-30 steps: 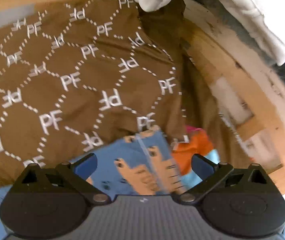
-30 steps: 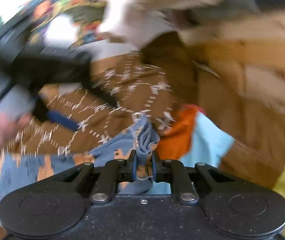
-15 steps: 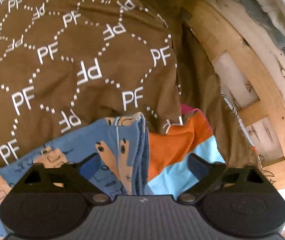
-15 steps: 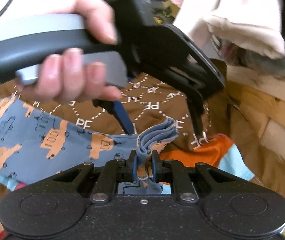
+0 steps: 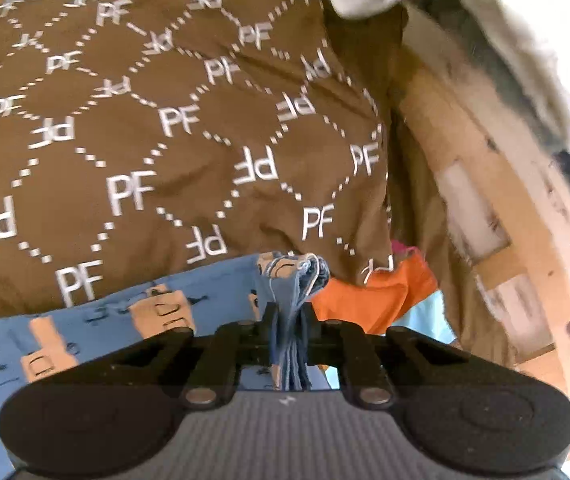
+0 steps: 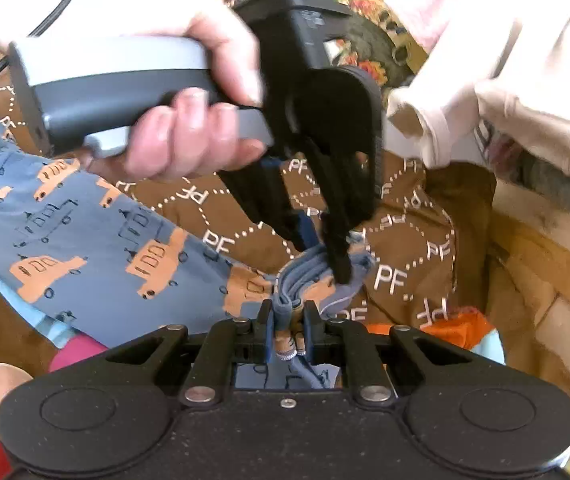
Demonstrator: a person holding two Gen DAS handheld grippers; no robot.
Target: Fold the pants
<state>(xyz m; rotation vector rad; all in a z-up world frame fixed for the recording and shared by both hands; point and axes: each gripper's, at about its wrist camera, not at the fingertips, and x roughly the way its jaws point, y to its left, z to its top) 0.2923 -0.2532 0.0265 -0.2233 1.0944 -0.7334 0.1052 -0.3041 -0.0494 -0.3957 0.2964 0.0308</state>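
Note:
The pants are blue with orange truck prints and lie on a brown sheet with white "PF" letters. My left gripper is shut on the bunched edge of the pants. In the right wrist view the left gripper comes down from above, held by a hand, and pinches the same bunched hem. My right gripper is shut on that hem just below it. Both grippers hold the fabric close together.
An orange and light blue cloth lies under the sheet's edge at the right. A wooden frame runs along the right side. White clothes are piled at the back right. A pink item lies at the lower left.
My left gripper was open above the pants edge; it has now closed on the bunched hem. My right gripper stays shut on the hem.

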